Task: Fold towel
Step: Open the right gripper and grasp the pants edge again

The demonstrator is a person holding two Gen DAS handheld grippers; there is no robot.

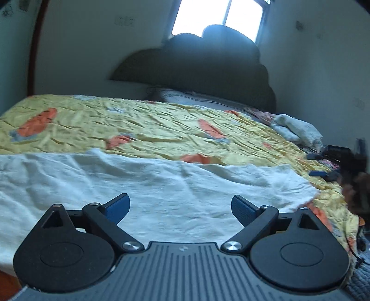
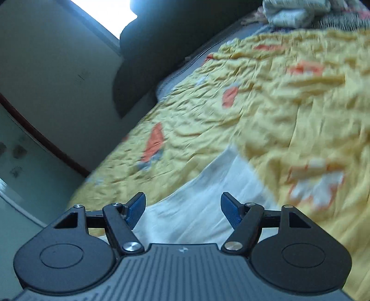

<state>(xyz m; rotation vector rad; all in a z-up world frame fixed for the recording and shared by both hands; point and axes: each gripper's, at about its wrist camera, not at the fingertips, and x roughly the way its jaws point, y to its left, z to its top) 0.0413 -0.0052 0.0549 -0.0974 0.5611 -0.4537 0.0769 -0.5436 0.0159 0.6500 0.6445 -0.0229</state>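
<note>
A white towel [image 1: 148,185] lies spread flat across the near part of a bed, wrinkled, with its right corner near the bed's right side. My left gripper [image 1: 180,206] hovers just above the towel's near middle, open, with nothing between its blue pads. In the right wrist view the same white towel [image 2: 208,203] shows as a tilted, blurred strip. My right gripper [image 2: 182,208] hangs over it, open and empty as well.
A yellow bedspread [image 1: 150,125] with orange patches covers the bed. A dark headboard [image 1: 198,67] and a window [image 1: 219,16] stand behind. Folded cloths [image 1: 296,129] and small dark items [image 1: 323,162] lie along the right edge. A dark furry shape [image 1: 356,185] sits at the far right.
</note>
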